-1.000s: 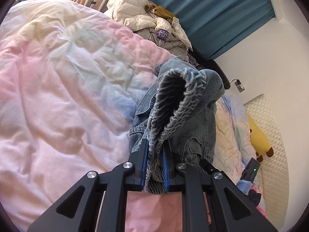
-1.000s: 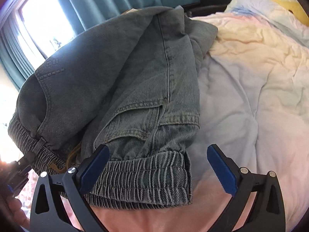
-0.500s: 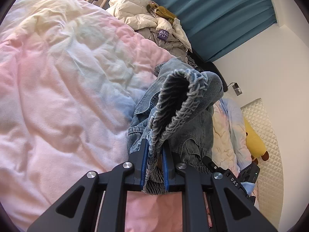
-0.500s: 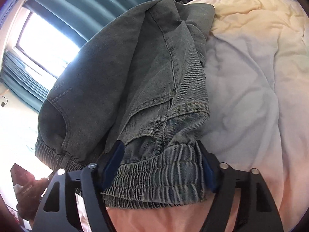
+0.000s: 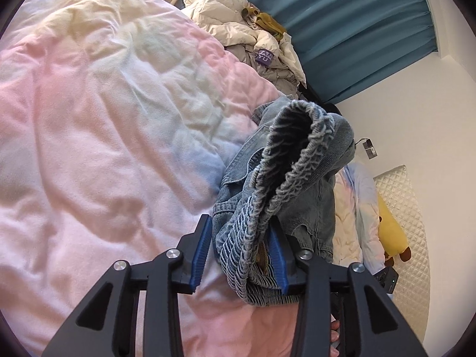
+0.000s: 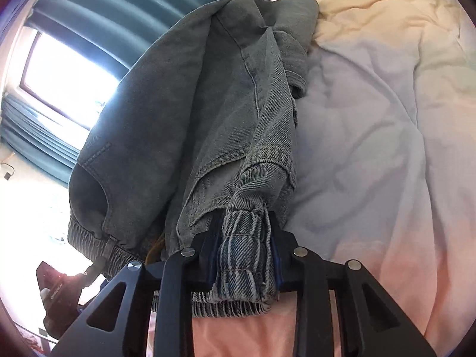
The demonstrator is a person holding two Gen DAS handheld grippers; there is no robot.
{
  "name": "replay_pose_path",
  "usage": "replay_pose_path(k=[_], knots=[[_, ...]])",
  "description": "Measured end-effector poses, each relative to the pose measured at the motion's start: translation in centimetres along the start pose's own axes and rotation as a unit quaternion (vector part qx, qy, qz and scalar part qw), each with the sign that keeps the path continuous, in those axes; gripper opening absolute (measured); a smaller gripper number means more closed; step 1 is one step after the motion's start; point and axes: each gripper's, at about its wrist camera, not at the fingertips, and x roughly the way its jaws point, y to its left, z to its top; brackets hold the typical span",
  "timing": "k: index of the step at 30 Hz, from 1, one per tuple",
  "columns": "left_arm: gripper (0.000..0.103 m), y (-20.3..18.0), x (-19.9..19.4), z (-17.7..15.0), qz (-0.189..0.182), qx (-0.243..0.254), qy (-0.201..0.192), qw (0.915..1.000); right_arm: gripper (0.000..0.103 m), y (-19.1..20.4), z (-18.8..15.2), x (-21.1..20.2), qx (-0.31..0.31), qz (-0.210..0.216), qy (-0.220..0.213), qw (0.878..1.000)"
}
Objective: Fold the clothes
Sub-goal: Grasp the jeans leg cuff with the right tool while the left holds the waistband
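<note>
A pair of grey-blue denim pants [image 5: 297, 178] with an elastic waistband hangs above a pastel pink, yellow and blue duvet [image 5: 104, 134]. My left gripper [image 5: 241, 253] stands part open, its blue pads apart, with the bunched waistband lying between them. My right gripper [image 6: 245, 255] is shut on another part of the waistband [image 6: 244, 253]. In the right wrist view the pants [image 6: 178, 119] rise away from the jaws, and their far end rests on the duvet [image 6: 386, 119].
A heap of cream jackets [image 5: 253, 35] lies at the far end of the bed by teal curtains [image 5: 357, 29]. A yellow plush toy [image 5: 389, 232] and a quilted headboard [image 5: 410, 208] are at the right. A bright window [image 6: 65, 74] is left in the right wrist view.
My right gripper went from wide open to shut on the waistband. My left gripper's pads, clamped tight on the waistband before, have spread apart.
</note>
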Motion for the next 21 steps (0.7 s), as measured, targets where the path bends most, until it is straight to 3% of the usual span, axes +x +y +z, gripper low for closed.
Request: replay_pose_path(k=[9,15,21], knots=[[0.039,-2.0,-1.7,0.8,-0.04,0.065,-0.065,0.995,0.03,-0.5,-0.4,-1.2,0.052,0.027,0.005,0.998],[0.039,-3.7,0.0,2.1,-0.028,0.104,-0.061,0.9923,0.032,-0.8,-0.8,-1.2,0.065,0.033,0.016,0.997],[0.039,-5.1,1.0,2.5,0.009,0.145,-0.047,0.9883,0.032,-0.5,-0.7,-0.8,0.059,0.033,0.025,0.997]])
